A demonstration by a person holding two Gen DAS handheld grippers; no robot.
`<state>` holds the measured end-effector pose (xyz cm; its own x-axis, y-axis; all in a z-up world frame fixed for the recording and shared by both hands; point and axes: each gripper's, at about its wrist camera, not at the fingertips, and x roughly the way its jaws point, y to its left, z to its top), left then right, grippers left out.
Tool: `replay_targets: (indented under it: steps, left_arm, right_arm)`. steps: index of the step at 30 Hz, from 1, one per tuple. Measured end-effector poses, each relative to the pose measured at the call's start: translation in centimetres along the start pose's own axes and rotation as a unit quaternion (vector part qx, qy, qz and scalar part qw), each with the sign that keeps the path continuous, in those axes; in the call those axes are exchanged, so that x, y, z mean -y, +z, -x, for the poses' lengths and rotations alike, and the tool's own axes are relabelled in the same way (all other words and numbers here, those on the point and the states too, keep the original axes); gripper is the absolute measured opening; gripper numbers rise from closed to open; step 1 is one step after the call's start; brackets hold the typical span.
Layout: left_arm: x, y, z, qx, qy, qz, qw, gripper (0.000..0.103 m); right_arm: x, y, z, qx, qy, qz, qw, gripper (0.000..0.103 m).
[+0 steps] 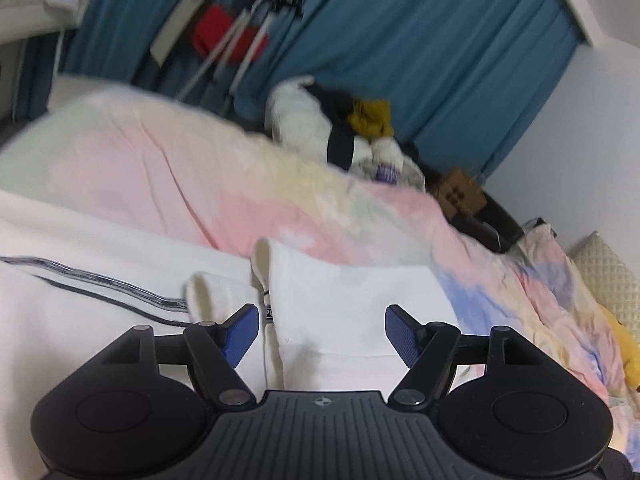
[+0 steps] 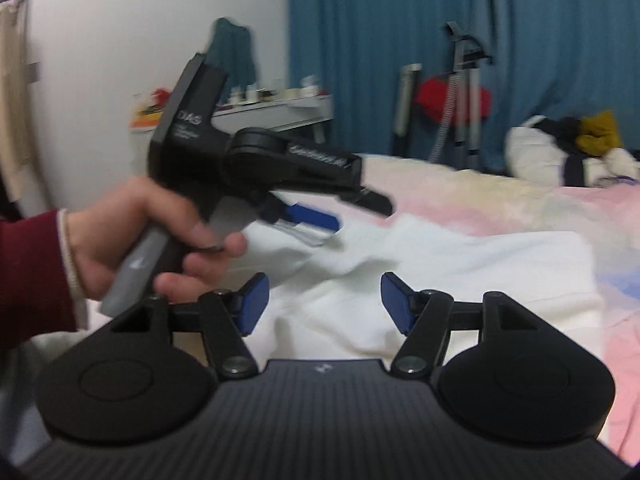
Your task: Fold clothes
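Apparently "DAS" on left claw [image 2: 344,216] body

Both grippers are matte black — round disc housings either side of a ribbed central plate, silver pivot screws, blue textured pads [image 1: 240,336] — while the left gripper [image 2: 320,216] carries white lettering and a grey handle, gripped by a hand [image 2: 160,232] in a dark red sleeve [image 2: 36,276] with a pale cuff.

R gripper [image 2: 320,304], black w/ blue pads, jaws apart, nothing btwn, over rumpled white garment [image 2: 420,264] on pastel pink-yellow-blue bedsheet [image 2: 520,204]. Left: hand [image 2: 140,236], maroon sleeve, holds L gripper [image 2: 340,216], black, above garment. Far right: heap of white, black, mustard clothes [image 2: 568,144]. Behind: blue curtain [image 2: 380,32].
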<state>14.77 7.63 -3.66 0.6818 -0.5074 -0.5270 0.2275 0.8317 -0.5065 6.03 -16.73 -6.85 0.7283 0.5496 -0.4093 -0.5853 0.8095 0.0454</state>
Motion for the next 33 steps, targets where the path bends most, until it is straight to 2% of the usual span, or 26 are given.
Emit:
replay_targets:
  steps: [4, 6, 8, 9, 10, 12, 14, 15, 19, 21, 25, 29, 31, 33]
  left_arm:
    - [-1.5, 0.3, -3.7, -0.049, -0.003, 0.018, 0.9986, 0.068]
    - [-2.1, 0.3, -5.4, -0.073, 0.006, 0.019, 0.9971, 0.062]
    - [-2.6, 0.3, -6.1, -0.081, 0.007, 0.023, 0.9964, 0.059]
    - [-2.8, 0.3, -6.3, -0.080, 0.005, 0.030, 0.9964, 0.053]
    - [-3.1, 0.3, -6.5, -0.079, 0.002, 0.037, 0.9962, 0.035]
    - [-3.3, 0.5, -6.2, -0.069, -0.002, 0.046, 0.9965, 0.022]
    - [-3.4, 0.7, -5.7, -0.057, -0.004, 0.055, 0.9968, 0.015]
    - [-3.5, 0.8, -5.5, -0.051, -0.005, 0.059, 0.9969, 0.007]
    - [-2.8, 1.6, -2.8, -0.016, -0.056, 0.098, 0.9935, 0.006]
    - [-2.0, 1.6, -1.3, 0.001, -0.058, 0.096, 0.9937, 0.006]
    - [-2.6, 0.3, -1.7, -0.006, -0.013, 0.098, 0.9951, 0.006]
    - [-4.7, -1.2, -4.1, -0.026, 0.069, 0.091, 0.9931, 0.002]
    - [-5.6, -1.4, -4.9, -0.029, 0.071, 0.101, 0.9919, 0.002]
    - [-5.5, -1.4, -4.7, -0.023, 0.070, 0.095, 0.9927, 0.003]
  right_arm:
    - [-0.2, -2.0, -3.9, -0.058, -0.016, 0.082, 0.995, 0.059]
    - [-1.1, -3.0, -5.1, -0.065, -0.019, 0.126, 0.990, 0.059]
    - [-2.0, -3.5, -6.1, -0.063, -0.020, 0.156, 0.986, 0.059]
    - [-2.3, -3.6, -6.4, -0.062, -0.019, 0.165, 0.984, 0.056]
    - [-2.4, -3.6, -6.6, -0.062, -0.011, 0.164, 0.984, 0.052]
    - [-2.6, -3.2, -6.1, -0.058, -0.006, 0.161, 0.985, 0.026]
    - [-3.2, -2.7, -5.2, -0.051, -0.018, 0.167, 0.985, 0.014]
    - [-3.3, -2.4, -4.5, -0.041, -0.025, 0.170, 0.984, 0.012]
    - [-3.2, -0.6, -1.0, 0.007, -0.025, 0.146, 0.989, 0.012]
    - [-3.3, 0.0, 0.3, 0.019, -0.025, 0.149, 0.988, 0.012]
    - [-3.3, -0.8, -0.2, -0.007, -0.015, 0.132, 0.991, 0.012]
    - [-3.4, -3.0, -3.5, -0.066, -0.023, 0.125, 0.990, 0.012]
    - [-3.0, -3.7, -5.0, -0.086, -0.021, 0.106, 0.990, 0.012]
    - [-2.3, -3.5, -5.5, -0.088, -0.015, 0.080, 0.993, 0.012]
